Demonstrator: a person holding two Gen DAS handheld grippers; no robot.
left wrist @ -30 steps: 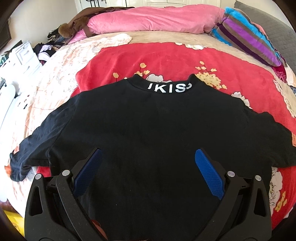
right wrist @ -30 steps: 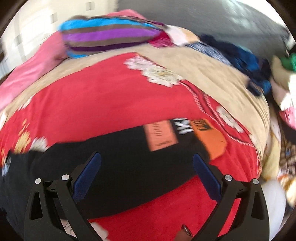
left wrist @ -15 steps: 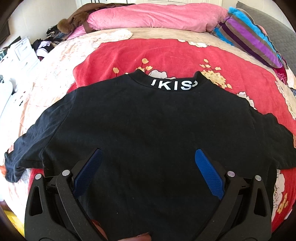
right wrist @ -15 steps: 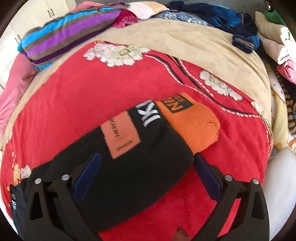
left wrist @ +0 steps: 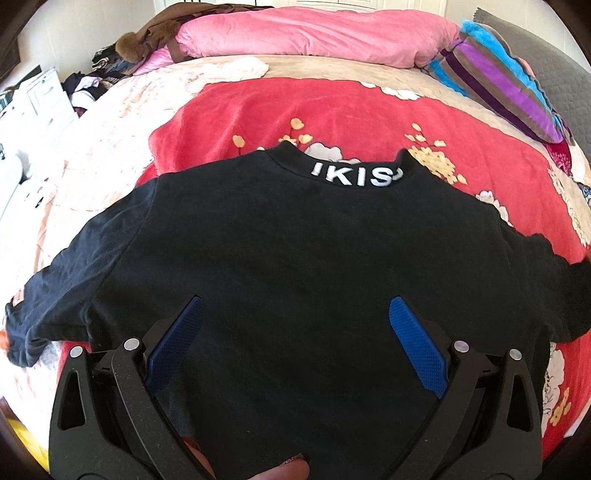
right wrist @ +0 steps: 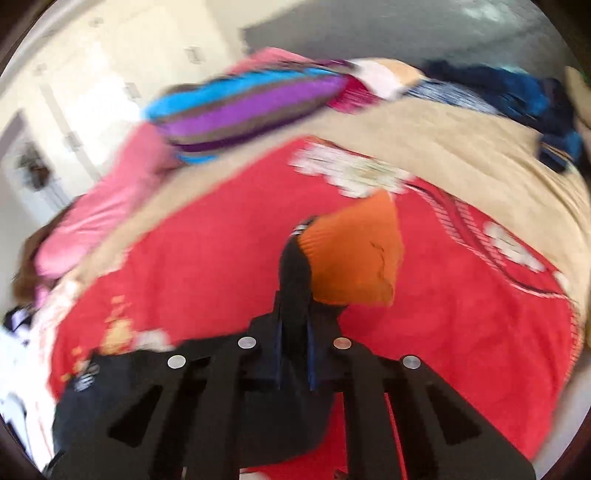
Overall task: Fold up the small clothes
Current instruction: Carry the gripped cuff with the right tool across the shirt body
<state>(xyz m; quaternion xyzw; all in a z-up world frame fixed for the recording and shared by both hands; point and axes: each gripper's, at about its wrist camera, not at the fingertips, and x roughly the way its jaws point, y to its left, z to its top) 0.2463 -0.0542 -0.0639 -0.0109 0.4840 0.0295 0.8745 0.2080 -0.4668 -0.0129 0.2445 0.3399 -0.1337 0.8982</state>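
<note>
A small black sweatshirt (left wrist: 295, 266) lies spread flat on a red flowered blanket (left wrist: 332, 114), its collar with white letters at the far side. My left gripper (left wrist: 295, 321) hovers open above the shirt's lower middle, nothing between its blue pads (left wrist: 413, 339). In the blurred right wrist view my right gripper (right wrist: 295, 295) is shut on the shirt's black sleeve (right wrist: 293, 269) just behind the orange cuff (right wrist: 354, 254), which is lifted off the blanket (right wrist: 461, 332).
A pink bolster (left wrist: 314, 33) and a striped pillow (left wrist: 498, 77) lie at the head of the bed. Piled clothes (right wrist: 517, 96) sit at the bed's far right. White furniture (left wrist: 33, 110) stands left of the bed. A fingertip (left wrist: 280, 472) shows at the bottom edge.
My right gripper closed on the sleeve by the orange cuff and lifted it, tilting upward. The left gripper stayed open above the shirt, whose collar has slid slightly nearer in its view.
</note>
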